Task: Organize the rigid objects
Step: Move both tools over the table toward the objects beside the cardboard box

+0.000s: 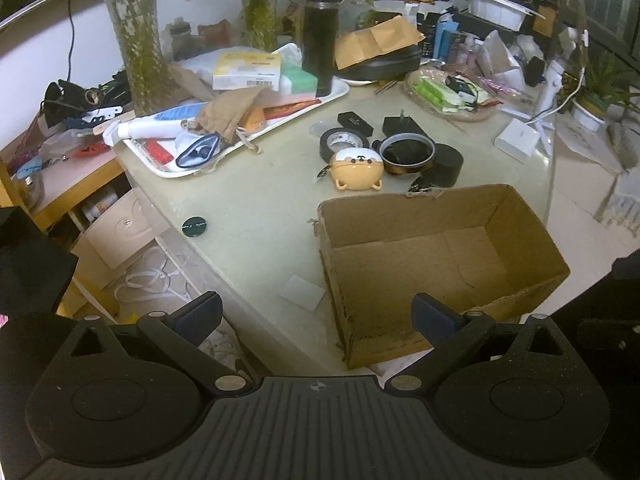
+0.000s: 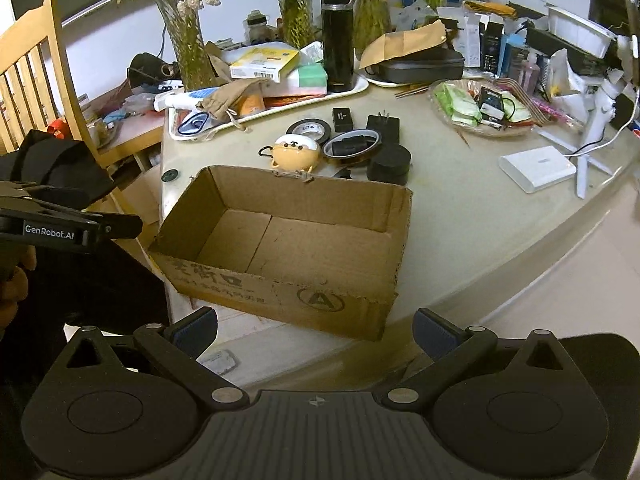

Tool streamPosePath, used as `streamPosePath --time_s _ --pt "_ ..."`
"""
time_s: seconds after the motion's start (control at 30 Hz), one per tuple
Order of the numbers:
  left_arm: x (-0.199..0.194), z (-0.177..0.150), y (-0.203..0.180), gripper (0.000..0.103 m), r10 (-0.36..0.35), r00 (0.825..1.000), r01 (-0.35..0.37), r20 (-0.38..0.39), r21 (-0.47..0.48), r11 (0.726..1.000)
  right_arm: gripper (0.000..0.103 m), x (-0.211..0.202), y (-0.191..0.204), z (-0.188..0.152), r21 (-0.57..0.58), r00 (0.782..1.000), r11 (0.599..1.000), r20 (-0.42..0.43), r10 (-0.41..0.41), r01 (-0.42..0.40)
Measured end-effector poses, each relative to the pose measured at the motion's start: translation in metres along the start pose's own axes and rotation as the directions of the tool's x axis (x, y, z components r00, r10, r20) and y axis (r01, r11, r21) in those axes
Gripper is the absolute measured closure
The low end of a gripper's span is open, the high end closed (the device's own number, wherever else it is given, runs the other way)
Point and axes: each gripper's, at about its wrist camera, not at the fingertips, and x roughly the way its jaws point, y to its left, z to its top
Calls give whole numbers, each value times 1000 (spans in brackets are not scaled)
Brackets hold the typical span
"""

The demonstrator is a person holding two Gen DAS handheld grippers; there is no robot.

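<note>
Left tongs (image 1: 318, 316): spread wide, empty.
Right tongs (image 2: 316, 326): spread wide, empty.
Box (image 2: 304, 240): empty.
Case (image 2: 297, 151): light, hard, rounded; I'd pinch its sides.
Tape (image 2: 352, 147): stiff; grip rim.

Both cameras sit high at the near edge of the bench (image 1: 248, 200), each looking forward and down between its own two spread fingers. The left wrist view comes from the left of the open cardboard box (image 1: 436, 264), the right wrist view from its printed front side. Both take in the box, the cartoon-faced case (image 2: 295, 152) and the tape rolls (image 2: 311, 129) behind it.
</note>
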Motion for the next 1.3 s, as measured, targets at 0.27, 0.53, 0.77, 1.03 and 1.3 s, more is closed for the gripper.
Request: streamPosePath --time_s 0.27,0.53,0.77,1.03,1.3 --pt "1 6 -15 0 -35 998 29 52 114 993 0 15 -12 7 16 999 999 -37 -36 37" --pt "12 15 -9 0 -78 996 76 33 75 994 0 26 -26 14 47 997 998 -67 -48 52" --pt "19 23 -3 0 -109 994 108 15 48 993 0 30 -31 23 31 998 999 -48 -28 30" --pt "22 30 -7 0 -90 996 90 8 45 995 0 31 -34 35 15 999 999 -32 -35 35" --pt "13 34 -8 0 -63 996 60 60 47 997 0 32 -40 44 65 999 998 -45 14 -11"
